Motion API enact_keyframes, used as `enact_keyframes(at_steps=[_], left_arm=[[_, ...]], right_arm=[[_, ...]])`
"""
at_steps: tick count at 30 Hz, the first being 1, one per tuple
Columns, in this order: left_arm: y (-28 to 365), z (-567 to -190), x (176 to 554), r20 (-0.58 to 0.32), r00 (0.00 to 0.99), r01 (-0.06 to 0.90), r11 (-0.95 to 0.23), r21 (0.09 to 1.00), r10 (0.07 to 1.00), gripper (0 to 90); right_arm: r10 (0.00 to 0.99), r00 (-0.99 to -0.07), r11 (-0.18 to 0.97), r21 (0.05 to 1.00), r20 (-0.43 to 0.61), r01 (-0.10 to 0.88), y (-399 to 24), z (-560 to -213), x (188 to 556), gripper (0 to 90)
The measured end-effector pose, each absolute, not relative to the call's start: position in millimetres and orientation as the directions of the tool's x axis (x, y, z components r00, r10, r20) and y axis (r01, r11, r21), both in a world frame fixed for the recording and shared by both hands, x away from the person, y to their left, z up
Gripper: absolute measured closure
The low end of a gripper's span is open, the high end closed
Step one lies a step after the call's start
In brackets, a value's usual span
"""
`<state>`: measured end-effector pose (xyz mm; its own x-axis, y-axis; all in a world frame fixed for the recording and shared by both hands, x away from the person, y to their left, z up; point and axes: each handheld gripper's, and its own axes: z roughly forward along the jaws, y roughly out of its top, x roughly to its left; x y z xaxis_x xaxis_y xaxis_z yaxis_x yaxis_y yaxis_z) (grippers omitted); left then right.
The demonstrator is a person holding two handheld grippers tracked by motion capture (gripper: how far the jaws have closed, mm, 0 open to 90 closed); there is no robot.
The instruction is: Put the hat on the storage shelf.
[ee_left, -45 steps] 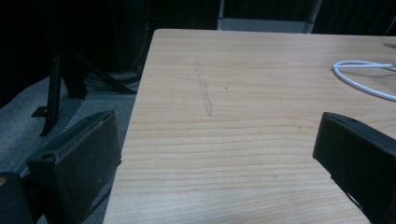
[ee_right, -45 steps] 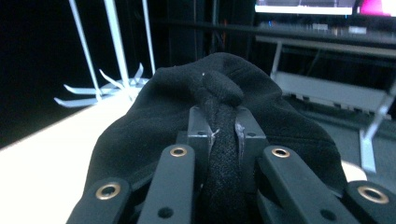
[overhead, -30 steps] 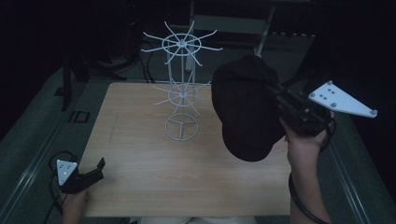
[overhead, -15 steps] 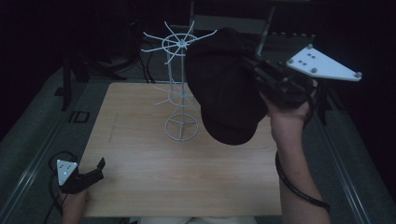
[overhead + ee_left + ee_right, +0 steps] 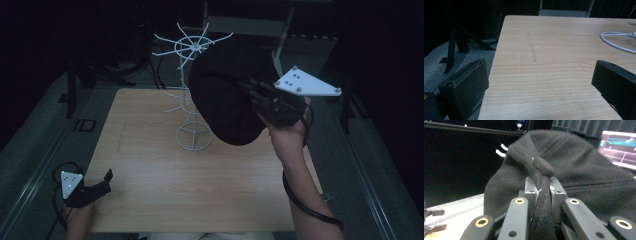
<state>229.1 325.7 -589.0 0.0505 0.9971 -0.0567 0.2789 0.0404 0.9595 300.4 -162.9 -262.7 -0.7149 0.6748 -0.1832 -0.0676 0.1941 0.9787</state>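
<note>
A black fleece hat [image 5: 227, 100] hangs in the air in front of the white wire rack [image 5: 192, 85], covering the rack's right side. My right gripper [image 5: 250, 87] is shut on the hat's edge. In the right gripper view the hat [image 5: 574, 170] bulges ahead and its seam is pinched between the jaws of my right gripper [image 5: 543, 192]. My left gripper [image 5: 102, 182] rests open at the table's near left corner with nothing in it. The left gripper view has its jaws wide apart over the bare wooden table [image 5: 554, 57].
The rack's round wire base [image 5: 194, 136] stands on the wooden table [image 5: 150, 175] at centre back; part of that ring [image 5: 616, 41] is in the left gripper view. A lit screen [image 5: 620, 143] glows far right. Dark floor and stand legs [image 5: 75, 95] surround the table.
My right gripper has carried the hat up and to the left, from beside the rack to level with the rack's top ring. My left gripper has stayed put.
</note>
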Motion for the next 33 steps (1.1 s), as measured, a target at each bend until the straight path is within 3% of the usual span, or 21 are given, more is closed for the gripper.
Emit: enact_keyframes(at_steps=[15,33], left_arm=[[326.1,-589.0,229.0,-0.056,0.052,0.279,0.04,0.959,0.997,1.5],[326.0,-589.0,229.2,-0.056,0.051,0.28,0.039,0.959,0.997,1.5]], right_arm=[[0.666,-0.732,0.193,0.981,-0.142,-0.015,-157.4,-303.1,311.6,80.5],[0.645,-0.758,0.176,0.984,-0.099,0.022,-156.2,-321.7,317.6,76.1]])
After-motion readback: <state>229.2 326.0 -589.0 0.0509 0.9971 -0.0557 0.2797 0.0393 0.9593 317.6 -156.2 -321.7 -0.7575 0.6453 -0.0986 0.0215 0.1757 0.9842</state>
